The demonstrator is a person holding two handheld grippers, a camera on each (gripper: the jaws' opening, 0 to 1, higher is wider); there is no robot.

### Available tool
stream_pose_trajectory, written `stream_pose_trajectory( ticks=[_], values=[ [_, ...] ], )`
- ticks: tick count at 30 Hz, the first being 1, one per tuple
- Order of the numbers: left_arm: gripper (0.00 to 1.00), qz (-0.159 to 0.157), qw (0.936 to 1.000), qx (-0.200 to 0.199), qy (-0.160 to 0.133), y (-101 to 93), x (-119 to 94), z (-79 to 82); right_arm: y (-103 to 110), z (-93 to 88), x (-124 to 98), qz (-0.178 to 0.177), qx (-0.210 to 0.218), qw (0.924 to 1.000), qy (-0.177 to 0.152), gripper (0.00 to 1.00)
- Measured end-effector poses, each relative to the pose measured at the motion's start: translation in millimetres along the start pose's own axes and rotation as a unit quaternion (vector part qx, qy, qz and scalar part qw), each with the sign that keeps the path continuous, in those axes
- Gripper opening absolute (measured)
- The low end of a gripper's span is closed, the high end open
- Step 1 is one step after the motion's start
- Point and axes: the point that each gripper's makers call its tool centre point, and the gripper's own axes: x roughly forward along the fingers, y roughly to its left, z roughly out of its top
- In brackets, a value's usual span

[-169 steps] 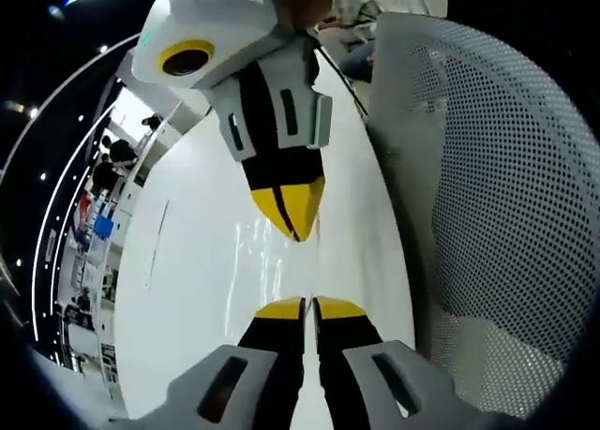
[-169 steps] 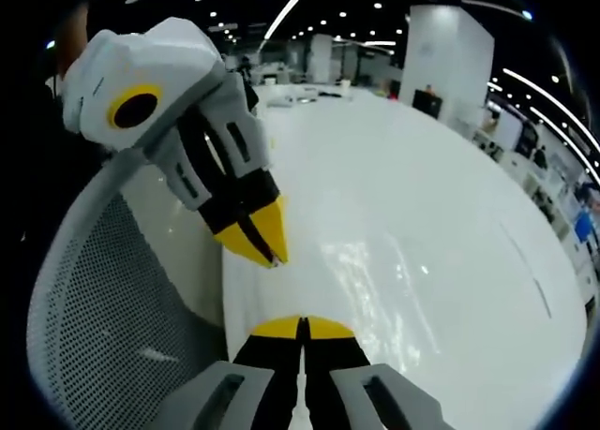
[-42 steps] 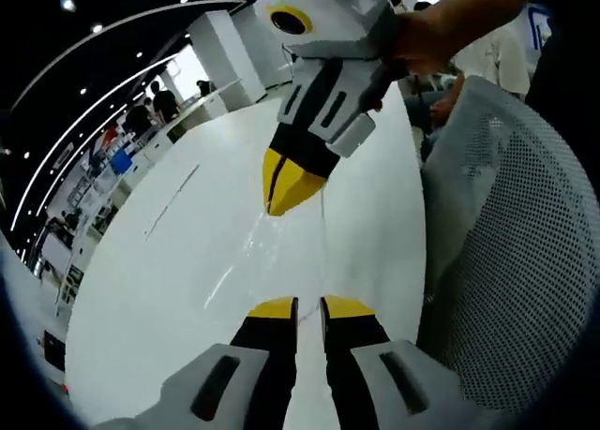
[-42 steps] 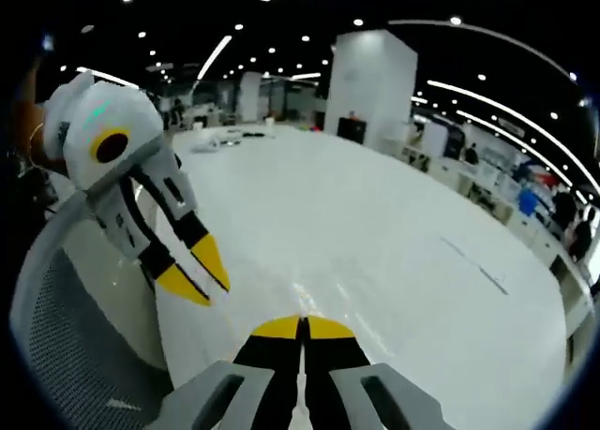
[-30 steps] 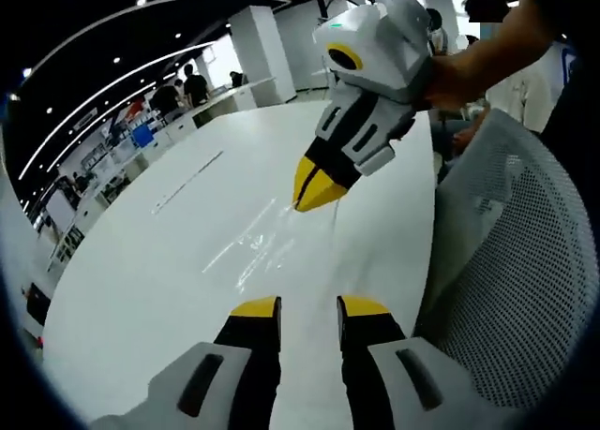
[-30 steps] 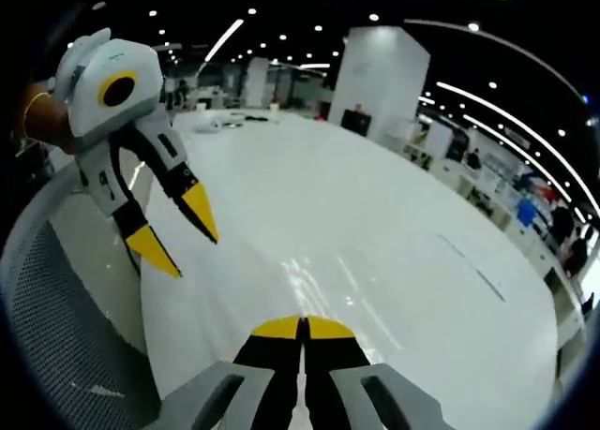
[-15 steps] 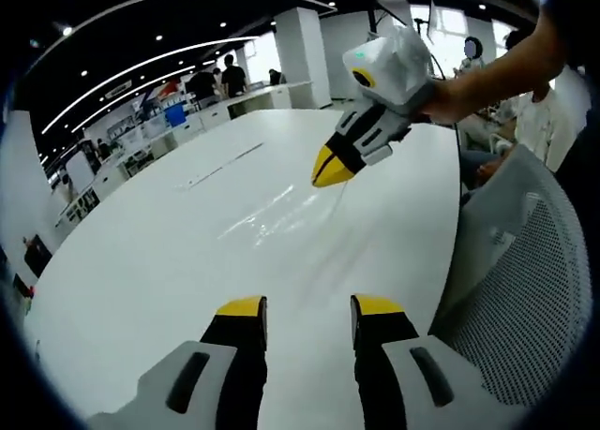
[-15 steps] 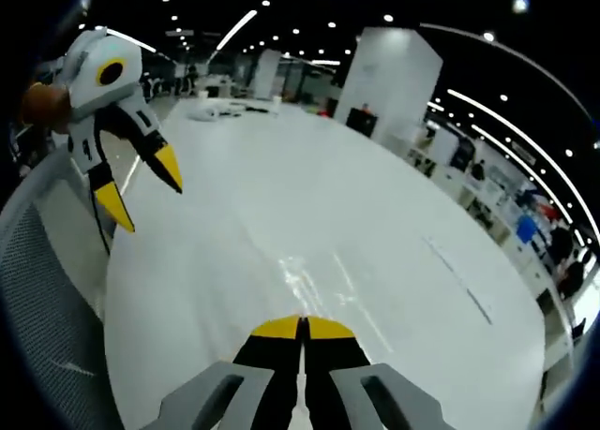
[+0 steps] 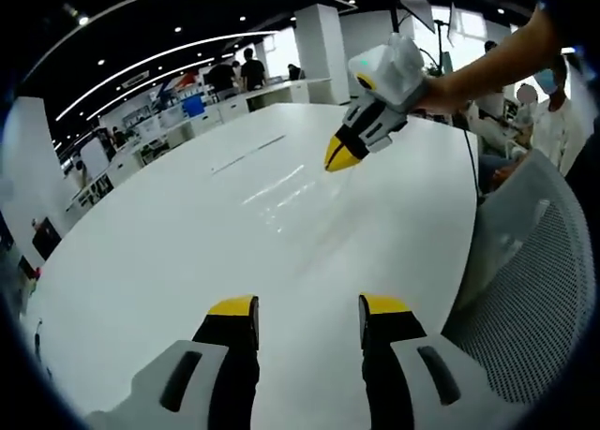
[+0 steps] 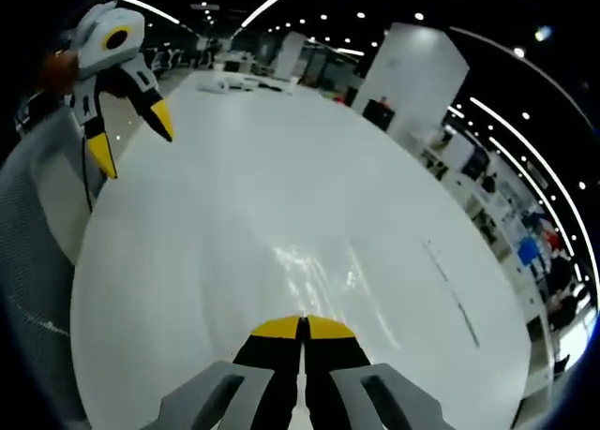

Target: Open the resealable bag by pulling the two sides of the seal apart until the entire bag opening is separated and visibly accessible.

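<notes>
In the left gripper view, the left gripper hangs over the white bench with its jaws well apart, holding nothing. At about 1 o'clock the right gripper has its yellow tips pressed together. In the right gripper view, the clear resealable bag lies flat on the bench at 12 o'clock, just past those tips; whether they pinch it cannot be told. A mesh chair stands at the bench edge.
</notes>
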Motion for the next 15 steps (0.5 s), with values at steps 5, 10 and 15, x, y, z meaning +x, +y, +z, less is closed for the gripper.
stream_pose_trajectory(
  ticks=[5, 10, 15],
  values=[
    [0.40, 0.001, 1.0000, -0.003, 0.001, 0.8, 0.5, -0.8, 0.8, -2.9, 1.2, 0.004, -0.002, 1.0000, 0.002, 0.00],
    [0.40, 0.001, 1.0000, -0.003, 0.001, 0.2, 1.1, -0.2, 5.5, -5.5, 1.9, 0.008, 0.005, 1.0000, 0.004, 0.00],
    [0.39, 0.001, 1.0000, -0.004, 0.001, -0.6, 1.8, 0.0, 13.8, -7.9, 1.6, 0.009, 0.011, 0.9999, 0.002, 0.00]
  ],
)
